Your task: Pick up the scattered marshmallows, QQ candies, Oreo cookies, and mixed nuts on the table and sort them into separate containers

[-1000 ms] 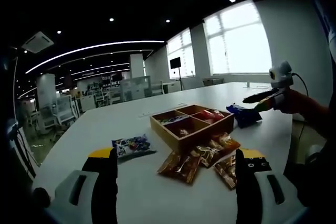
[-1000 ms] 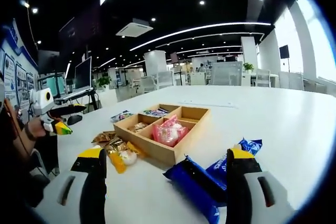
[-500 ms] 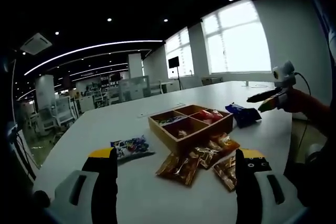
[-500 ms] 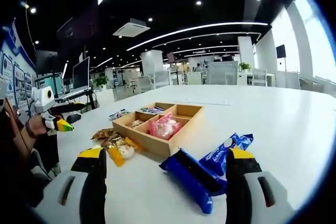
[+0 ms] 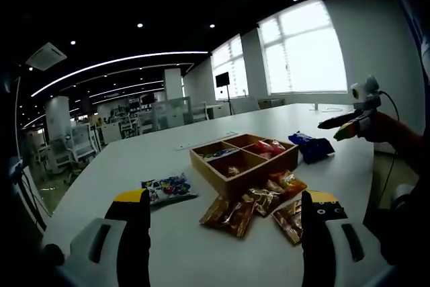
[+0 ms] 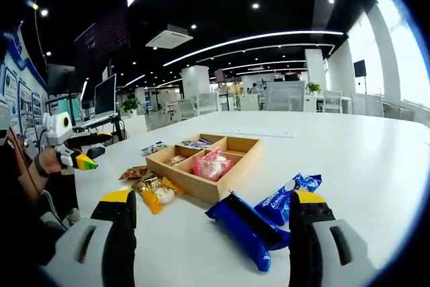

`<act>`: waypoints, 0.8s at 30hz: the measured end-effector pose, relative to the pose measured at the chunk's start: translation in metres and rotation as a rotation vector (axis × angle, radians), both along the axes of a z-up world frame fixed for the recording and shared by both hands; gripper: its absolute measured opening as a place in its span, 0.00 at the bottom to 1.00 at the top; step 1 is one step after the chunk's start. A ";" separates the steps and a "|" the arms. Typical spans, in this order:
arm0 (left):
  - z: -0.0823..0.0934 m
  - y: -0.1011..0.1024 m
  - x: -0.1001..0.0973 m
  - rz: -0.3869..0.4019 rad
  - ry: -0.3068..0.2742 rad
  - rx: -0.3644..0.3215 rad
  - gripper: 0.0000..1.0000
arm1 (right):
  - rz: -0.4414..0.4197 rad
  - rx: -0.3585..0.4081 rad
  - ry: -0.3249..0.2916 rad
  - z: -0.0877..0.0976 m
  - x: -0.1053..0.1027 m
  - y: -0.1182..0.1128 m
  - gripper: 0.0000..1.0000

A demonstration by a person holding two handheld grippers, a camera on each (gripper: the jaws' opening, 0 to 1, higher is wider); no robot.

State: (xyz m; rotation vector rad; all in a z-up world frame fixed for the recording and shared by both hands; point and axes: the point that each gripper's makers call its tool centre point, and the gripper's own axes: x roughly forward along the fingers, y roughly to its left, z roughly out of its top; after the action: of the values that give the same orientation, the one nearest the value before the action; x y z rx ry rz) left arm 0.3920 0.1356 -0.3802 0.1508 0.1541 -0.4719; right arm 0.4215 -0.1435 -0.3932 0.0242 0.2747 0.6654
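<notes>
Where visible, two blue Oreo packs [image 6: 259, 223], one tray [image 6: 201, 166]

Both grippers [image 5: 224, 216] [image 6: 212, 216] aloft, jaws wide apart, empty.

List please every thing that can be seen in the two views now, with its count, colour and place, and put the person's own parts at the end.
Wooden tray: one, light brown, four compartments, middle of the table.
Pink packets: a few, in one tray compartment.
Small packets: a few, in two other compartments, colours unclear.
Blue packets: at least two, on the table beside the tray.
Orange-brown packets: several, on the table against the tray's opposite side.
White-blue packet: one, alone on the table.
Table: one, white, large.
Left gripper: one, yellow-tipped jaws apart, holding nothing.
Right gripper: one, yellow-tipped jaws apart, holding nothing.
</notes>
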 end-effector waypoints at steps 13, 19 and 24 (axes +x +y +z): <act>-0.010 0.009 0.006 0.015 0.020 0.001 0.97 | 0.007 0.000 -0.004 0.002 -0.004 0.004 0.90; -0.018 0.012 0.010 0.014 0.035 -0.001 0.96 | 0.008 -0.005 -0.001 0.001 -0.003 0.006 0.90; -0.019 0.014 0.011 0.013 0.036 -0.001 0.94 | 0.013 -0.006 -0.005 0.003 -0.004 0.009 0.90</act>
State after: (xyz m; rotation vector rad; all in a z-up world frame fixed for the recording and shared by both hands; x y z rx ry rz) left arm 0.4027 0.1497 -0.3989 0.1399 0.1904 -0.4621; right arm 0.4176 -0.1340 -0.3900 0.0152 0.2720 0.6771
